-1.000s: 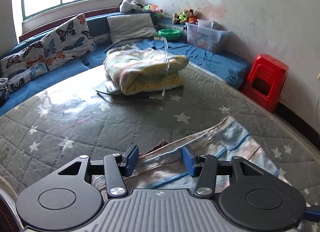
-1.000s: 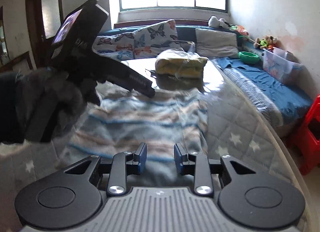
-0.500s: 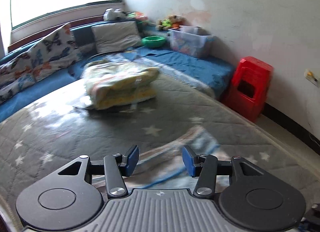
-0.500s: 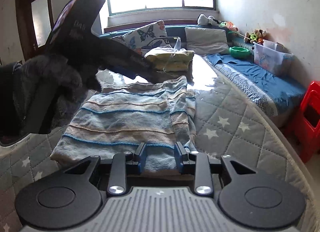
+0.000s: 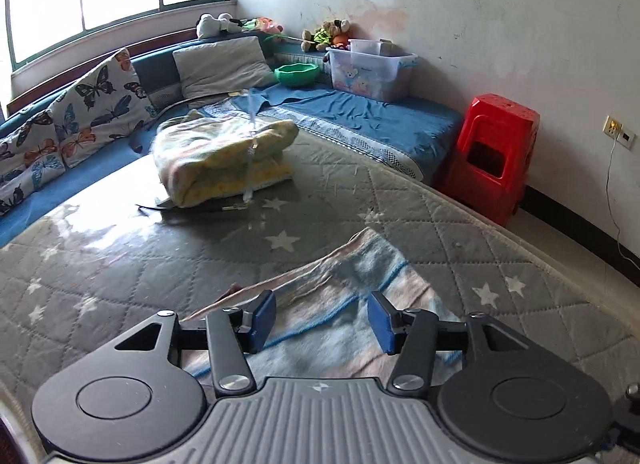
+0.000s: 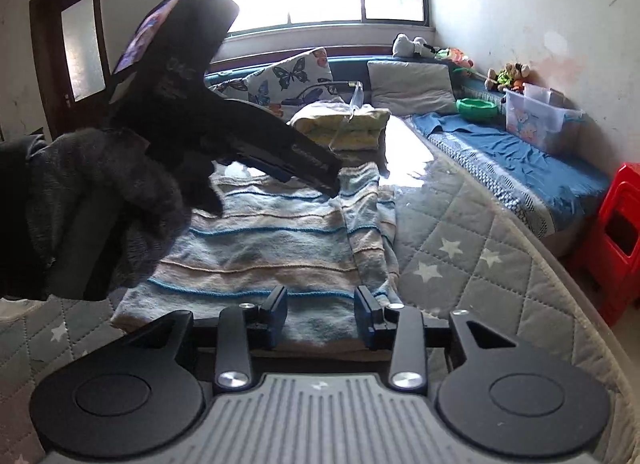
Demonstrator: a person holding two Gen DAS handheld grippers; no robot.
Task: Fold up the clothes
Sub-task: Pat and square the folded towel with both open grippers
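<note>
Striped garment [image 6: 276, 240], blue and beige, is seen lying folded flat on the grey star-quilted mattress [image 6: 452, 248], its near hem just ahead of the right gripper [image 6: 321, 314]. The right gripper's jaws have just been opening and stand narrowly parted, with the hem seen between the pads but not pinched. The left gripper [image 5: 322, 320] is seen parted wider, its jaws also just having opened; the garment's far end [image 5: 360, 284] lies below the gap, and no pad is seen pressing on it. From the right wrist view the left gripper's body is blocked into a dark silhouette held by a gloved hand [image 6: 100, 200], its tip over the garment's far edge; contact there cannot be made out. Beyond, a folded yellow blanket [image 5: 224, 160] is noted on the mattress, then butterfly pillows [image 5: 80, 112], a clear storage bin [image 5: 372, 72] and a red stool [image 5: 492, 164] by the wall. Window glare washes out the farthest detail.
</note>
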